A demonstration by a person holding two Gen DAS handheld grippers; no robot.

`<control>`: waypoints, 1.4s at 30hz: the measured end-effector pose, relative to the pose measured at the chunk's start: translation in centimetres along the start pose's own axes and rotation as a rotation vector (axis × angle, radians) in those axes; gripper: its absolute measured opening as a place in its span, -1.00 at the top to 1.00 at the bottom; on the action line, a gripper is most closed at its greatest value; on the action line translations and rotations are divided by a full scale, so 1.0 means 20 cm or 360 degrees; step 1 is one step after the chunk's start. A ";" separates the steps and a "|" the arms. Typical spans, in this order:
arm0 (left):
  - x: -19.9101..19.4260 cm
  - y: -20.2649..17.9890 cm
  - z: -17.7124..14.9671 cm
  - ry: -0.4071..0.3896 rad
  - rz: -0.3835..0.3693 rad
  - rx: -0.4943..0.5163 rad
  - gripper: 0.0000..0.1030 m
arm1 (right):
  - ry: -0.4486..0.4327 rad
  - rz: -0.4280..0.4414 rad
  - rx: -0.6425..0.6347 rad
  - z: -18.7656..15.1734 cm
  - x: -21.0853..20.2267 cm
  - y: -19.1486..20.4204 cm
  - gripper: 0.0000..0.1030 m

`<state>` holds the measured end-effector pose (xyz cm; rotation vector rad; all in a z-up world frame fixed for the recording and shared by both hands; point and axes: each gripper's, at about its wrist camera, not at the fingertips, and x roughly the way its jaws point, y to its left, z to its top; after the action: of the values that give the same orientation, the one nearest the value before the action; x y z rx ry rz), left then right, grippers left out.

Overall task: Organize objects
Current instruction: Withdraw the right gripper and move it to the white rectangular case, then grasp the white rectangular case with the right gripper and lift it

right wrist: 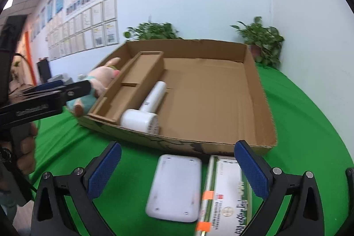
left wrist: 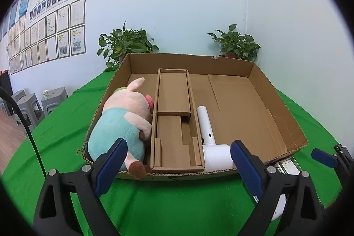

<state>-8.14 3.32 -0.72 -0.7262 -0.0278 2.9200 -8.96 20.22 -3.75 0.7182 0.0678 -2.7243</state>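
A shallow cardboard box lies on the green table. In it lie a plush pig at the left, a cardboard insert and a white hair dryer. In front of the box lie a flat white device and a white-and-green medicine box. My left gripper is open and empty, just before the box's near wall. My right gripper is open and empty, above the white device and medicine box.
Two potted plants stand behind the box against the wall. Grey stools stand off the table's left. The left gripper's body shows at the left of the right wrist view.
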 end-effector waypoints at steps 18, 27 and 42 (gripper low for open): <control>0.12 -0.05 -0.16 0.0296 -0.0322 -0.0014 -0.84 | 0.0471 0.0045 0.0035 -0.25 0.24 0.00 -0.99; 0.14 -0.03 -0.21 0.0353 -0.0307 -0.0021 -0.84 | 0.0539 -0.0158 -0.0119 -0.24 0.34 0.04 -0.45; 0.20 -0.02 -0.31 0.0648 -0.0808 -0.0235 -0.84 | 0.0481 0.0204 -0.0049 -0.29 0.17 0.16 -0.99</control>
<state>-8.72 4.24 -8.01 -1.1311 -0.3352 2.2683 -7.93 16.89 -10.27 1.0809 0.1277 -2.4690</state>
